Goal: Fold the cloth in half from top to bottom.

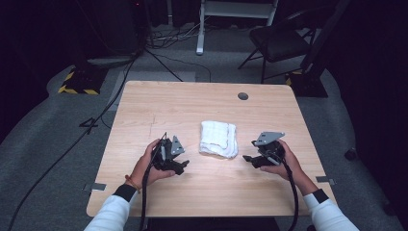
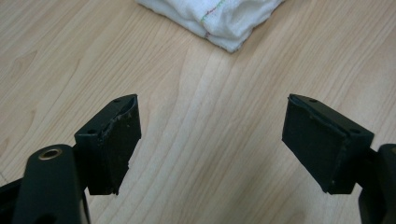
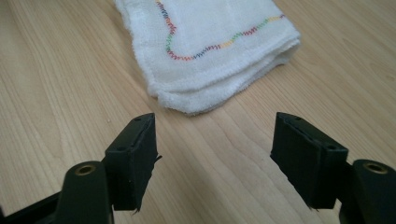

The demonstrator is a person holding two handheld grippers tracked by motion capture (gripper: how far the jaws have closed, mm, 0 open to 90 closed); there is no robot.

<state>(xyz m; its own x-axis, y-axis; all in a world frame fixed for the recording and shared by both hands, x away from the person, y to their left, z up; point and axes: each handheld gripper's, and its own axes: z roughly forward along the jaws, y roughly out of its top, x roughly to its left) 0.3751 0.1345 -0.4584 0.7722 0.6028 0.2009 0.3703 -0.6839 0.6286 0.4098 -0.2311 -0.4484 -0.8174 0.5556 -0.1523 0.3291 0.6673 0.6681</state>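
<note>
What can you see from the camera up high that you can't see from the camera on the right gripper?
High view alone: both hands, the left gripper, the whole table, a chair and floor cables behind it.

Right gripper view alone: the rainbow stitching on the folded white towel and its layered edges, up close.

Both: the towel lying on the wooden table, and the right gripper, open, with nothing between its fingers.

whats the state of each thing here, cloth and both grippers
white cloth: folded, lying flat on the table, untouched
left gripper: jaws open, nothing between them, short of the cloth
right gripper: jaws open, nothing between them, short of the cloth
</note>
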